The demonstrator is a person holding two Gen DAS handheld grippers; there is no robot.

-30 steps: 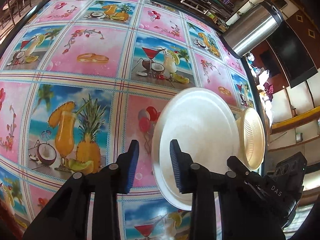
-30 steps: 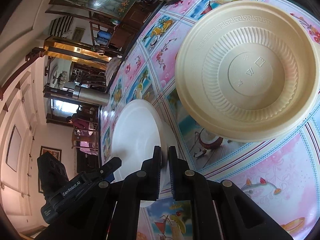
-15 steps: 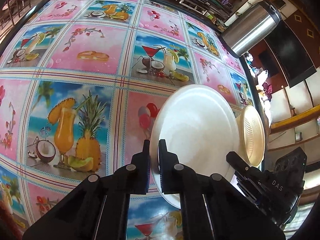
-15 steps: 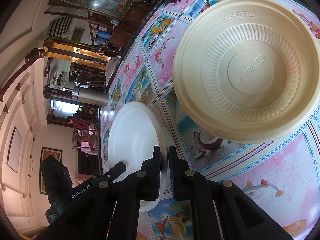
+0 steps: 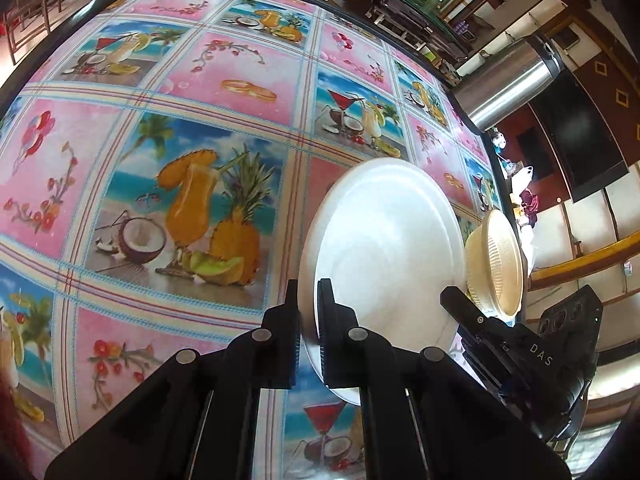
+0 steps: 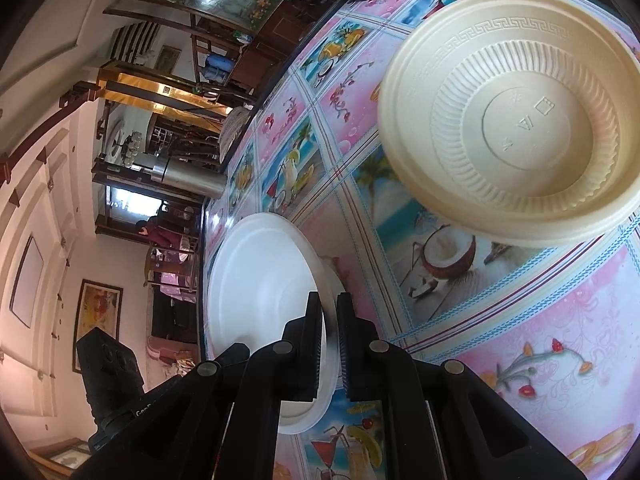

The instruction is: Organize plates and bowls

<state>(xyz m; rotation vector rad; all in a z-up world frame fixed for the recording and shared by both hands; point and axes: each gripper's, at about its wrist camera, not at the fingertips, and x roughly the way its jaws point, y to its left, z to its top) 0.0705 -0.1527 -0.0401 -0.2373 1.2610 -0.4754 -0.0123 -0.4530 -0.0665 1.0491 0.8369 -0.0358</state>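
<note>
Now my left gripper has gone from standing wide apart beside the white plate to being clamped on its near rim, low and centre in the left wrist view, so that side of the plate is newly in hand. My right gripper is pinched on the same white plate at the opposite rim, as it was before, low and centre in the right wrist view. With both sides gripped, I judge the plate ready to be lifted off the fruit-print tablecloth as the next step. In the right wrist view, the cream ribbed bowl sits in the upper right, apart from the plate, and I judge it untouched. In the left wrist view, that bowl shows just beyond the plate's right edge, beside the right gripper's black body.
</note>
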